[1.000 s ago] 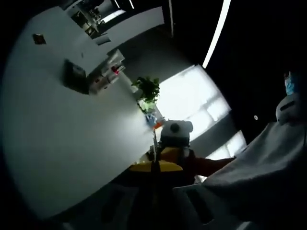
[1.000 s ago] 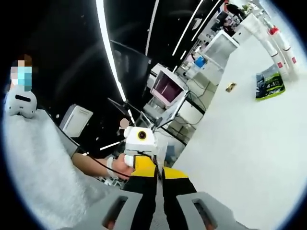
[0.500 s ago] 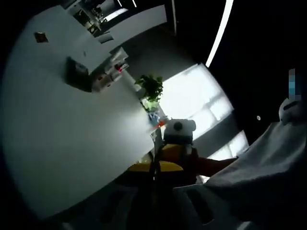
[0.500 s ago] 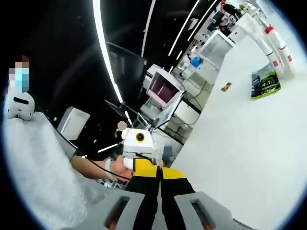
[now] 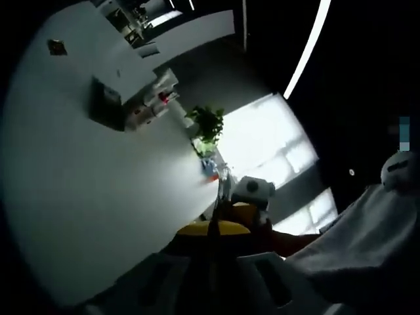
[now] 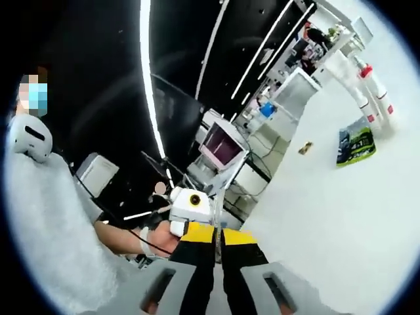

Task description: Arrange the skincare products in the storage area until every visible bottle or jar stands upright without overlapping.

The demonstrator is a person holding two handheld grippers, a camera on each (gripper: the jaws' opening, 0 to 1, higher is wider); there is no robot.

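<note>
In the left gripper view, the left gripper (image 5: 211, 289) is rising from 6 o'clock with its grey jaws pressed close together, only a dark slit between them and nothing caught there. Just beyond its tips, the yellow-and-black right gripper (image 5: 226, 226) is pointing back toward the camera, gripped by a person's hand (image 5: 279, 237) coming in from 4 o'clock under a pale sleeve (image 5: 357, 246). The white table (image 5: 85, 197) is sweeping away toward 10 o'clock; far across it, a dark packet (image 5: 105, 104) is lying flat, and just past that a cluster of white skincare bottles (image 5: 154, 98) with red details is sitting at about 11 o'clock. A green plant (image 5: 207, 123) is standing beyond the table edge against a bright window (image 5: 269, 141).

In the right gripper view, the right gripper (image 6: 216, 292) is coming up from 6 o'clock, its jaws likewise drawn nearly shut and holding nothing. The left gripper (image 6: 213, 239) is lying directly ahead. Far off at 2 o'clock, a green-and-black packet (image 6: 356, 146) is resting on the white table (image 6: 341, 223), and beside it white bottles (image 6: 374, 98) with red caps are leaning together; whether they are standing upright cannot be told.
</note>
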